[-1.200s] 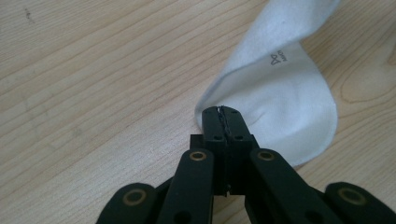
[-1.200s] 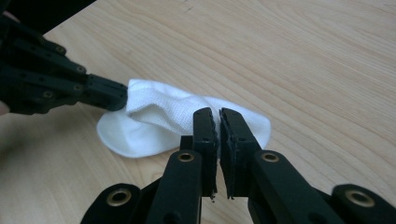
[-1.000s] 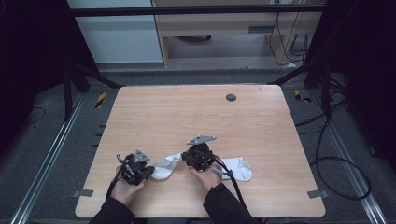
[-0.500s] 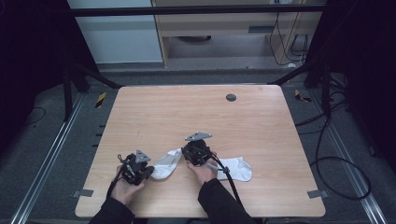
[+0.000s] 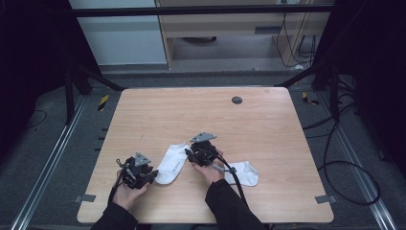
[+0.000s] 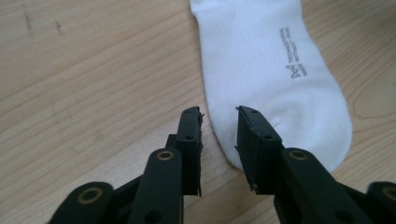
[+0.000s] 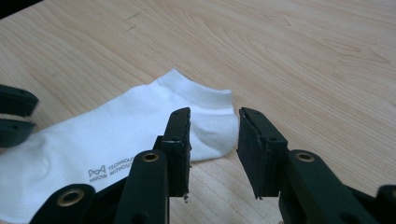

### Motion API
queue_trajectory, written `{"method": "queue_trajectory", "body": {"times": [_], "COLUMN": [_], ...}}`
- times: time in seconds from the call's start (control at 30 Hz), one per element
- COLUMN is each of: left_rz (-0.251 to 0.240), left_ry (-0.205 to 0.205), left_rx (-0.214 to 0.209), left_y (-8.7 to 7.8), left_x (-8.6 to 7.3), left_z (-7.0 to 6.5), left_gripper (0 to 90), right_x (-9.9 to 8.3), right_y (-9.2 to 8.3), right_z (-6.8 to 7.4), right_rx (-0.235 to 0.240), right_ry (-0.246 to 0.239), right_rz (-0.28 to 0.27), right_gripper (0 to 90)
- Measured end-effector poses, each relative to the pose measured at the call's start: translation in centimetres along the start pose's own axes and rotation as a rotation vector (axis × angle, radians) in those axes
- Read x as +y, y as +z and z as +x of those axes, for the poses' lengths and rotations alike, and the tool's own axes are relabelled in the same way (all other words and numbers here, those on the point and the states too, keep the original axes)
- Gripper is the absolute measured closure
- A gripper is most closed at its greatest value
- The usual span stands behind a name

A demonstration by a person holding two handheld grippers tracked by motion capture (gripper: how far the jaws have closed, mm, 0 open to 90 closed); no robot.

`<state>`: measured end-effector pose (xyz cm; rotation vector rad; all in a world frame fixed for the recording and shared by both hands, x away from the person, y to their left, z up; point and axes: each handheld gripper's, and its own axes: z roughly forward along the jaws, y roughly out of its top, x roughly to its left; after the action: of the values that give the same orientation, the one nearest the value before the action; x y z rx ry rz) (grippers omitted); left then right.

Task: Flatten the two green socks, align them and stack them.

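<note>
Both grippers have just been opening, releasing the white sock [image 5: 173, 161]. The left gripper [image 5: 152, 176] points toward two o'clock at its toe. The right gripper [image 5: 190, 154] points toward nine o'clock at its cuff.

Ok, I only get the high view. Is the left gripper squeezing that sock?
Observer: No. The left gripper has just been opening its jaws. The sock has its rounded end lying under them, and the pads are not pressing it.
Operator: What about the right one?
Observer: The right gripper has just been opening too. The sock's cuff end lies on the table by its jaws, unpinched.
Operator: Does the sock have writing on it?
Observer: Yes, small grey lettering is printed on it.
</note>
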<state>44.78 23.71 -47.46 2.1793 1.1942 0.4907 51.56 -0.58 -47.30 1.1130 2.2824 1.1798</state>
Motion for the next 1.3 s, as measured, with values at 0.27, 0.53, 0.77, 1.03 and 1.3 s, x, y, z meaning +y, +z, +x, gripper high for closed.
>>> {"method": "queue_trajectory", "body": {"times": [0.27,0.53,0.77,1.03,1.3], "left_rz": [0.030,0.076,0.085,0.097,0.071], "left_ry": [-0.022,-0.019,-0.021,-0.020,-0.022], "left_rx": [-0.007,-0.017,-0.011,0.005,0.020], "left_y": [-0.6,0.2,0.4,0.4,0.2], "left_x": [-0.7,-0.9,-0.8,-0.6,0.0], "left_z": [-1.1,-1.1,-1.1,-1.1,-0.7], "left_gripper": [65.3,74.3,79.9,85.8,89.1], "right_x": [0.1,-0.4,-0.6,-0.7,-0.9], "right_y": [1.3,3.0,3.4,3.2,-0.1], "right_z": [-0.3,-0.5,-0.5,-0.4,0.1], "right_rx": [-0.003,-0.002,-0.002,0.016,0.044], "right_ry": [0.003,0.034,0.016,0.027,0.007], "right_rz": [0.044,0.061,0.079,0.117,0.084], "right_gripper": [66.8,69.7,78.8,87.3,87.4]}}
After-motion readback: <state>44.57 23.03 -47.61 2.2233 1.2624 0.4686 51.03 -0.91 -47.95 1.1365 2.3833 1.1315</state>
